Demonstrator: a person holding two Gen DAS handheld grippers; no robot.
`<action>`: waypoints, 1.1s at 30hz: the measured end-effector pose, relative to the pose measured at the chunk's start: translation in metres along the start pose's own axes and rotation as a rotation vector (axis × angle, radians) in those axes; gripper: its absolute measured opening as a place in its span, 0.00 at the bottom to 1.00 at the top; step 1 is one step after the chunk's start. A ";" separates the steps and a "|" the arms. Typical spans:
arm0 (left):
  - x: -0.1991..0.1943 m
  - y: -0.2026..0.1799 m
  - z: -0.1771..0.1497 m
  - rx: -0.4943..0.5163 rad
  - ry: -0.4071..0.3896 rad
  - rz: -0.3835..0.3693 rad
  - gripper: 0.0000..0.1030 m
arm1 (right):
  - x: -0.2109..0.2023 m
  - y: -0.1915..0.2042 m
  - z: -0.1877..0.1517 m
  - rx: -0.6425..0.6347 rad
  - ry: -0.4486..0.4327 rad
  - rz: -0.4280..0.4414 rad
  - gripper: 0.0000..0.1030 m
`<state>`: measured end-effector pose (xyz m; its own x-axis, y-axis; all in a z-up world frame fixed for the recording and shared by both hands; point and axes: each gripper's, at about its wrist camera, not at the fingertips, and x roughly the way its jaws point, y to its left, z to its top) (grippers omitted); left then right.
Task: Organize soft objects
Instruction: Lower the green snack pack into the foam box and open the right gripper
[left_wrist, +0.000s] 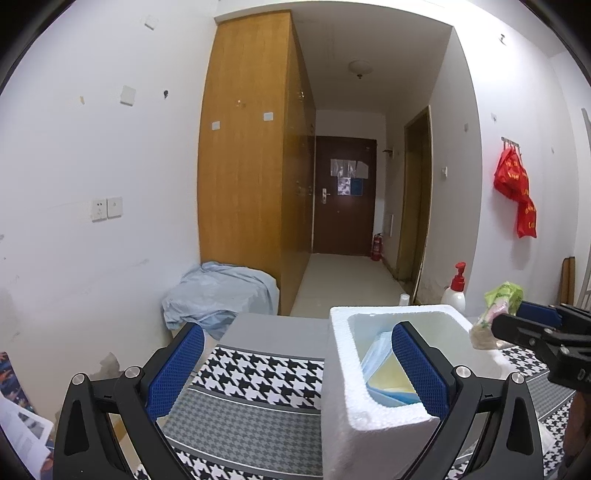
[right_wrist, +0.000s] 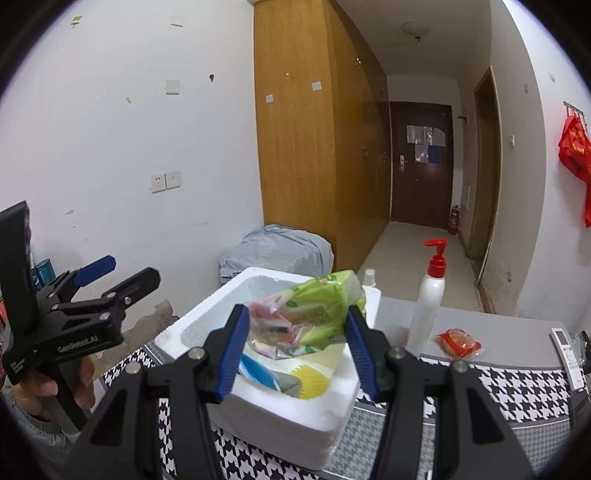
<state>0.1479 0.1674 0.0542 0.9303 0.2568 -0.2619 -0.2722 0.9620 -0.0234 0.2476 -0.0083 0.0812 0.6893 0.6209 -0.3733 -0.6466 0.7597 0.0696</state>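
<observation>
Green-and-pink soft packet (right_wrist: 310, 314) is held between the blue pads of the right claw (right_wrist: 297, 334), above the open white foam box (right_wrist: 266, 410) on the houndstooth-covered worktop (right_wrist: 517, 391). Right claw is clamped on the packet, jaws about half spread. Packet is judged light, crinkly and squashy; the wrapper looks slick, so a hold across the bulky middle is judged safer than one on a loose edge. Already in the box: flat soft items in blue, yellow and grey (right_wrist: 291, 380), partly covered by the packet. Foam box is judged light and easily nudged or dented.

Left claw (left_wrist: 297, 369) is spread wide and empty, one pad outside the box's near wall, the other inside the box (left_wrist: 373, 406); no contact with the wall can be confirmed. Blue and yellow contents (left_wrist: 388, 369) are seen behind that pad.

Also on the worktop: a white pump bottle with red top (right_wrist: 428, 306), a small red sachet (right_wrist: 458, 343), and a remote (right_wrist: 567, 350) cut off at the right edge. Print on the packet is too small to read. Box bottom is hidden. The person's hand (right_wrist: 48, 384) on the left tool is seen only partly.
</observation>
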 end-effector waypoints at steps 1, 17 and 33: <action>-0.001 0.001 0.000 0.002 -0.001 -0.001 0.99 | 0.002 0.001 0.001 0.003 0.000 0.003 0.56; -0.008 0.012 -0.006 0.011 0.010 0.013 0.99 | 0.032 0.019 0.003 -0.008 0.030 -0.021 0.56; -0.013 0.019 -0.010 -0.004 0.009 0.030 0.99 | 0.048 0.028 0.000 -0.061 0.072 -0.037 0.80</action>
<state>0.1284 0.1811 0.0480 0.9193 0.2850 -0.2715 -0.3013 0.9533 -0.0196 0.2622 0.0428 0.0652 0.6896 0.5754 -0.4398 -0.6412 0.7674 -0.0014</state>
